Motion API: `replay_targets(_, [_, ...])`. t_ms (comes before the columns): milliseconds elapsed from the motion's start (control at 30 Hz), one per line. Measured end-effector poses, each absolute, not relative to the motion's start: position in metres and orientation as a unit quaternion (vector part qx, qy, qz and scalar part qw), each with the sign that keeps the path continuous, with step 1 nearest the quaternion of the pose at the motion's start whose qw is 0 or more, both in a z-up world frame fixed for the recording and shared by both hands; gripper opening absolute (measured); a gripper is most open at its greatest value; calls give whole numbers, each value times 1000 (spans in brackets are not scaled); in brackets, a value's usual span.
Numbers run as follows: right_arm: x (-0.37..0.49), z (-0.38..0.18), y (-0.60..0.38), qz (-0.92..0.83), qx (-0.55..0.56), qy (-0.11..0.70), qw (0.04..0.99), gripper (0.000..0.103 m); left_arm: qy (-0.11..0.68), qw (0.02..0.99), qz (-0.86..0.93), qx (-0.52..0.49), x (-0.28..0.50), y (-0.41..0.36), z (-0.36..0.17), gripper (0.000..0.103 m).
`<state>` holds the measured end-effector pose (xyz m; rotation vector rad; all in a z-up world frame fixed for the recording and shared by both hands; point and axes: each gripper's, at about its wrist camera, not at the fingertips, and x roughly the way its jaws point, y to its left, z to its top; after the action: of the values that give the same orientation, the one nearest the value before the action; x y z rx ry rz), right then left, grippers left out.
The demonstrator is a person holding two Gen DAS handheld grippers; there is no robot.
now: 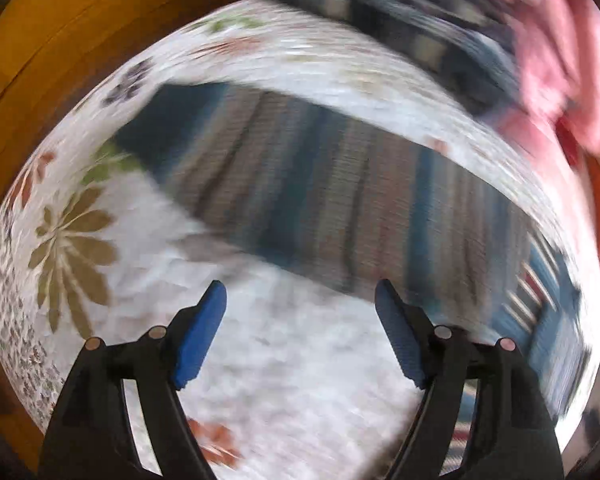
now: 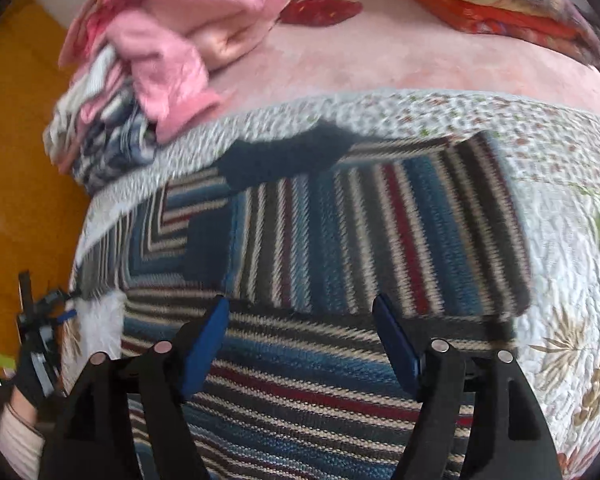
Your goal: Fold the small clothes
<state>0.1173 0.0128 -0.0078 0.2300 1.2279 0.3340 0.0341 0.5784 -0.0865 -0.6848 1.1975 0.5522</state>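
Note:
A striped knit garment [image 2: 380, 232] in blue, dark grey, cream and red lies spread on a white floral quilt [image 2: 572, 248]. Part of it is folded over, and a dark blue collar or cuff [image 2: 284, 156] shows at its far edge. My right gripper [image 2: 300, 308] hovers open just above the garment's near part, nothing between its blue pads [image 2: 204, 340]. In the blurred left wrist view the same striped garment [image 1: 340, 196] lies ahead of my left gripper [image 1: 300, 292], which is open over bare quilt [image 1: 292, 360]. The left gripper [image 2: 40, 336] also shows at the garment's left edge.
A heap of pink and striped clothes [image 2: 156, 64] sits at the quilt's far left corner, seen too as the pile [image 1: 500, 40]. Orange and patterned folded fabric [image 2: 500, 4] lies at the back right on a pink bedsheet [image 2: 380, 56]. A yellow-orange floor [image 1: 40, 60] borders the left side.

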Motion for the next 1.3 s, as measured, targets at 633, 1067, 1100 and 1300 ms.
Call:
replay_targets(633, [122, -58, 13, 134, 70, 595, 789, 74, 451, 750, 276, -398, 50, 640, -133, 48])
replay_targets(1067, [126, -55, 7, 129, 74, 593, 791, 74, 415, 829, 181, -328, 92, 570, -61, 11])
replay_targets(1100, [127, -54, 6, 129, 77, 592, 792, 74, 417, 833, 170, -322, 95, 560, -57, 11])
replay_targets(1300, [128, -51, 5, 129, 73, 589, 794, 74, 442, 847, 96, -280, 118, 484, -47, 11])
